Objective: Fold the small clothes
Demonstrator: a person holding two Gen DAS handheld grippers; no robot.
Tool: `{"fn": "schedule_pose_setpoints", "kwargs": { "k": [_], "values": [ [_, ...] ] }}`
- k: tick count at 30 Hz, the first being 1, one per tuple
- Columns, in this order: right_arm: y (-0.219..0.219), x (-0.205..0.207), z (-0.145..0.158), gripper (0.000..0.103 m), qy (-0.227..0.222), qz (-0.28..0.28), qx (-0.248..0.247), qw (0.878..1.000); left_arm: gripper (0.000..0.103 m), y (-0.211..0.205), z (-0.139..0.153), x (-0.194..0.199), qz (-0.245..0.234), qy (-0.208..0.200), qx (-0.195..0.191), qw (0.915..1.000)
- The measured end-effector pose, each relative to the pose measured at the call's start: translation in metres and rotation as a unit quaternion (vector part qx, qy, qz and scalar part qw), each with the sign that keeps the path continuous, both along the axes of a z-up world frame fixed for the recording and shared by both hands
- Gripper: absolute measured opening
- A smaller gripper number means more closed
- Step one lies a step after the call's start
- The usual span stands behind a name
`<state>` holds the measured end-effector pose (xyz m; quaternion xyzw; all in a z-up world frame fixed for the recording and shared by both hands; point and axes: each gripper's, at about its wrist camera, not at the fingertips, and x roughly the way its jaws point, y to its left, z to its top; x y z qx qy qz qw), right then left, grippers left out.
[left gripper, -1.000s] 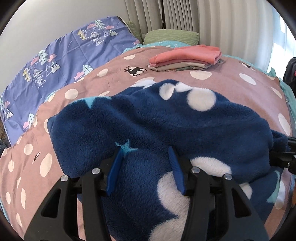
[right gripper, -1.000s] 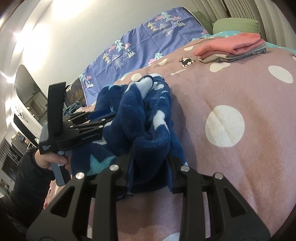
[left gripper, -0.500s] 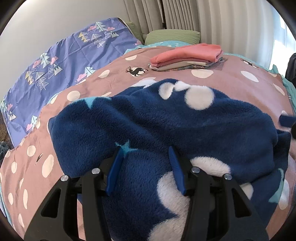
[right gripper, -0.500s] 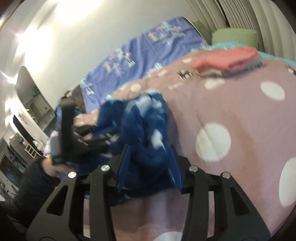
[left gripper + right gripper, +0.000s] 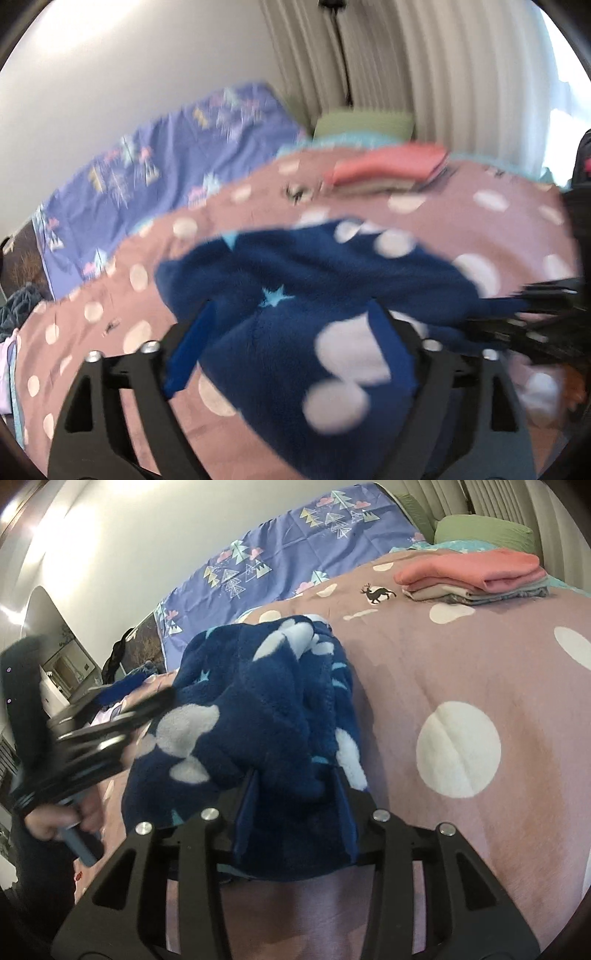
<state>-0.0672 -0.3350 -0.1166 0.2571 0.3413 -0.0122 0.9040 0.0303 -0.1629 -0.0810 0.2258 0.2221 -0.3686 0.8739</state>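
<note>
A dark blue fleece garment (image 5: pixel 314 269) with white dots and pale stars lies bunched on the pink dotted bedspread (image 5: pixel 110 314). My left gripper (image 5: pixel 290 343) hovers over its near end, jaws opening wide, fabric between the fingers but the pads clear of it. In the right wrist view the garment (image 5: pixel 258 701) rises in a fold, and my right gripper (image 5: pixel 295 808) is closing on that bunched edge with its pads pressing the fleece. The left gripper (image 5: pixel 110 723) shows blurred at the left, held by a hand (image 5: pixel 55 823). The right gripper (image 5: pixel 535 314) appears as a dark blur.
A stack of folded clothes (image 5: pixel 476 576) topped by a coral piece sits at the far side of the bedspread (image 5: pixel 461 664). A purple quilt (image 5: pixel 277 554) with tree prints lies along the wall. A green pillow (image 5: pixel 484 528) rests by the curtains.
My left gripper's jaws have spread wide, letting go of the fleece, and it has drawn back and up. The right gripper still pinches the bunched edge.
</note>
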Motion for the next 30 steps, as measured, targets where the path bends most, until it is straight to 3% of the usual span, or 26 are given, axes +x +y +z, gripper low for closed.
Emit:
{"fn": "schedule_pose_setpoints", "kwargs": {
  "k": [3, 6, 10, 13, 15, 17, 20, 23, 24, 26, 28, 30],
  "values": [
    [0.004, 0.000, 0.000, 0.041, -0.002, 0.001, -0.013, 1.000, 0.097, 0.025, 0.003, -0.039, -0.026, -0.018, -0.004, 0.9995],
    [0.004, 0.000, -0.002, 0.041, -0.004, 0.000, -0.010, 1.000, 0.098, 0.043, -0.017, -0.069, -0.036, -0.004, 0.019, 0.9992],
    [0.002, 0.000, -0.001, 0.042, -0.004, -0.002, -0.008, 1.000, 0.098, 0.044, -0.061, -0.082, 0.016, 0.031, 0.069, 0.9970],
    [0.003, -0.001, 0.000, 0.043, -0.004, -0.007, -0.012, 1.000, 0.098, 0.039, -0.074, -0.071, 0.067, 0.049, 0.057, 0.9949],
    [0.004, -0.002, 0.000, 0.043, -0.004, -0.011, -0.014, 1.000, 0.098, 0.034, -0.075, -0.067, 0.086, 0.039, 0.043, 0.9946],
    [0.005, -0.002, 0.000, 0.043, -0.004, -0.014, -0.016, 1.000, 0.098, 0.022, -0.077, -0.067, 0.091, 0.001, 0.048, 0.9947],
    [0.006, -0.002, 0.000, 0.044, -0.004, -0.015, -0.020, 1.000, 0.098, 0.004, -0.089, -0.074, 0.097, -0.072, 0.106, 0.9871],
    [0.010, 0.001, -0.003, 0.044, 0.016, -0.013, -0.072, 0.997, 0.098, 0.010, -0.095, -0.072, 0.117, -0.124, 0.150, 0.9738],
    [0.011, 0.002, -0.007, 0.047, 0.021, -0.013, -0.084, 0.996, 0.099, 0.019, -0.096, -0.070, 0.122, -0.119, 0.153, 0.9733],
    [0.006, 0.004, -0.019, 0.067, 0.041, -0.024, -0.088, 0.995, 0.099, 0.040, -0.096, -0.061, 0.133, -0.078, 0.144, 0.9776],
    [-0.006, 0.004, -0.033, 0.068, 0.047, -0.018, -0.024, 0.998, 0.098, 0.049, -0.098, -0.059, 0.137, -0.066, 0.134, 0.9792],
    [-0.010, 0.003, -0.035, 0.068, 0.048, -0.019, -0.007, 0.999, 0.098, 0.046, -0.098, -0.061, 0.136, -0.079, 0.139, 0.9778]
  ]
}}
